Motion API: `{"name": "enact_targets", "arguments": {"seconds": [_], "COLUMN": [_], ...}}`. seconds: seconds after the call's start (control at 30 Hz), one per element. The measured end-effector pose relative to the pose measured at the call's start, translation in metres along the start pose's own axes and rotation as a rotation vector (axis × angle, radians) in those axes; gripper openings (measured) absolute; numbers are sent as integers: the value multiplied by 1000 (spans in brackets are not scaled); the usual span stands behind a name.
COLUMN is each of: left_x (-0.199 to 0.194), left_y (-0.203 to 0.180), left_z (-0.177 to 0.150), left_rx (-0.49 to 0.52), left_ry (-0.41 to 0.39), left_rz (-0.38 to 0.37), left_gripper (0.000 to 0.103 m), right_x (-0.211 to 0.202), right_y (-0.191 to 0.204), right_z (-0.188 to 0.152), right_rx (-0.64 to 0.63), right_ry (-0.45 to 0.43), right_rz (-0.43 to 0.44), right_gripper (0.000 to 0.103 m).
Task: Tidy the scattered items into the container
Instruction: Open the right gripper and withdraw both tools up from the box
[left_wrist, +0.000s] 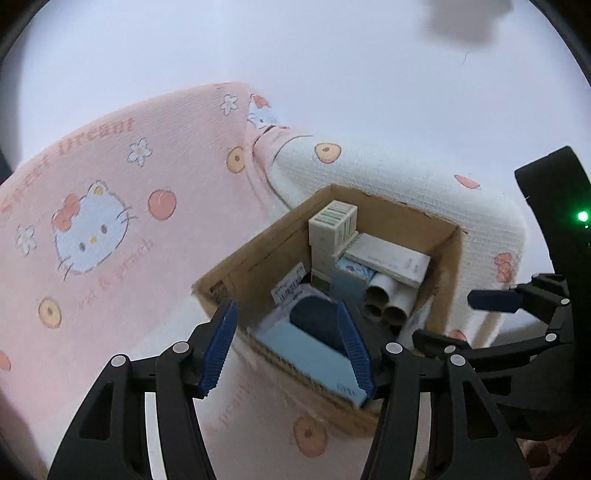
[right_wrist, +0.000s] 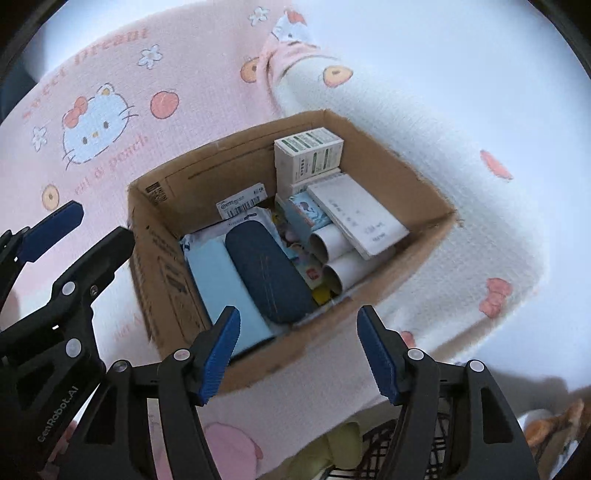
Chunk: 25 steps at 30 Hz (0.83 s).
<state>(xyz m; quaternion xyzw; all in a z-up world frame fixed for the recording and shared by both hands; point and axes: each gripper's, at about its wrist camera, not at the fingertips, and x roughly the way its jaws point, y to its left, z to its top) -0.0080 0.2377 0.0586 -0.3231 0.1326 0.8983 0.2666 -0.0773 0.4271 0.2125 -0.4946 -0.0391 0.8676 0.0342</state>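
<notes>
**Both grippers hang empty over the filled cardboard box**

The cardboard box (right_wrist: 166, 258) sits on a pink-and-white Hello Kitty blanket (right_wrist: 110, 122), filling the middle of the right wrist view and the lower centre of the left wrist view (left_wrist: 258, 258).

The right gripper (right_wrist: 297, 350) sits at the bottom centre of its frame, its blue pads spread wide with nothing between them. It hangs just this side of the box's near wall, and the box contents lie above and beyond its fingertips. Closest to it is a dark blue glasses case (right_wrist: 271, 273), lying on a diagonal beside a light blue flat box (right_wrist: 225, 291) at the near-left part of the container.

Further in, two cardboard tubes (right_wrist: 341, 262) lie side by side with their open ends facing the camera. A white notepad (right_wrist: 360, 216) leans across them at the right, and a white-and-green medicine carton (right_wrist: 306, 151) stands at the far corner. A barcode label (right_wrist: 242, 201) shows near the far-left wall.

The left gripper (left_wrist: 291, 347) occupies the bottom centre of its own frame, also wide open and holding nothing. The glasses case (left_wrist: 314, 321) and light blue box (left_wrist: 306, 354) appear between its pads, though lower down inside the container. The right gripper enters the right edge of this view (left_wrist: 491, 301).
</notes>
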Motion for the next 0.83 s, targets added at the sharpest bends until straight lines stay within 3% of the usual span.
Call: {"name": "enact_targets", "arguments": {"seconds": [0.07, 0.2, 0.37, 0.83], "left_x": [-11, -21, -32, -42], "left_y": [0, 3, 7, 3], "left_z": [-4, -6, -4, -7], "left_rx": [0, -51, -108, -97], "left_ry": [-1, 7, -6, -24], "left_rz": [-3, -16, -47, -19], "left_gripper": [61, 68, 69, 70], "right_x": [-9, -22, -33, -48], "right_y": [4, 5, 11, 18], "right_z": [-7, -12, -14, -20], "right_rx": [-3, 13, 2, -38], "right_ry": [-16, -27, -46, -65], "right_rz": [-27, -19, -36, -50], "right_gripper": [71, 73, 74, 75]}}
